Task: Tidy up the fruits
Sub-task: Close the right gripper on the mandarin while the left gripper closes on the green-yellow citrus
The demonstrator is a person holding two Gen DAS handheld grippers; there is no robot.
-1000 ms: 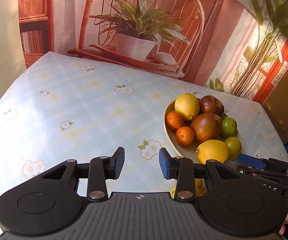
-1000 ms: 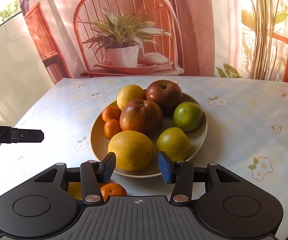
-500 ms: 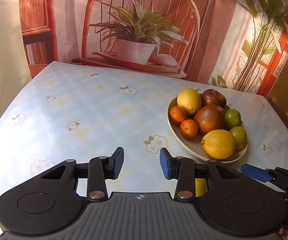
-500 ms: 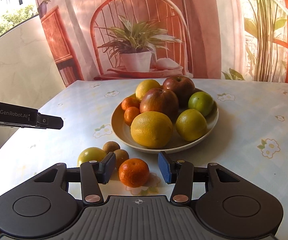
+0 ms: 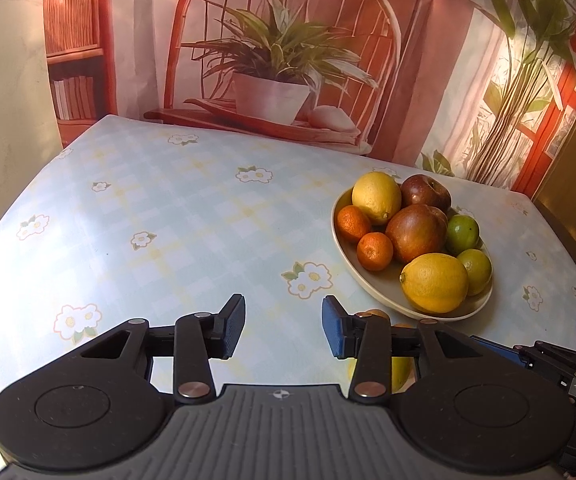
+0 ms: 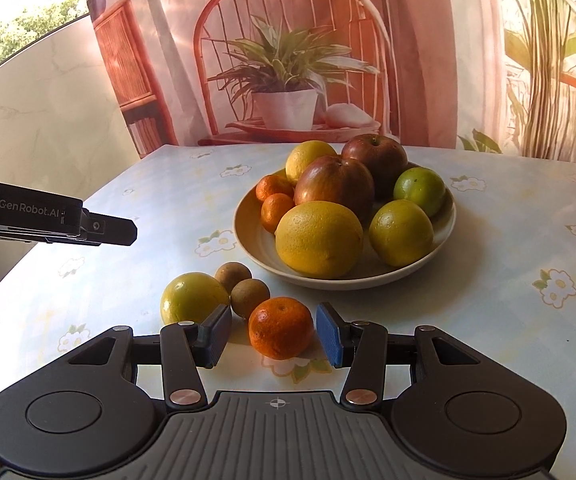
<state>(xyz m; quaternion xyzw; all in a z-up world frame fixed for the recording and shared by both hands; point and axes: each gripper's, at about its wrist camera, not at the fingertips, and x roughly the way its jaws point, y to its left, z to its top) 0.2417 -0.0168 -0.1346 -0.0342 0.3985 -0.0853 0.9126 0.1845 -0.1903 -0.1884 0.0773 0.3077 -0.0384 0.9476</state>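
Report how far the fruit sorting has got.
Done: the plate already holds two lemons, two apples, two green citrus and two small mandarins. In hand: nothing is gripped yet; the right gripper brackets the loose mandarin on the table, jaws not visibly pressing it. The left gripper is empty, jaws opening. Left: that mandarin, the yellow-green fruit and two small brown fruits.

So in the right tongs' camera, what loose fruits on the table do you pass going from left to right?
Yellow-green citrus → brown round fruit → mandarin, which sits between the open pads of the right tongs. A second brown fruit lies just behind and overlaps, so I left it out.
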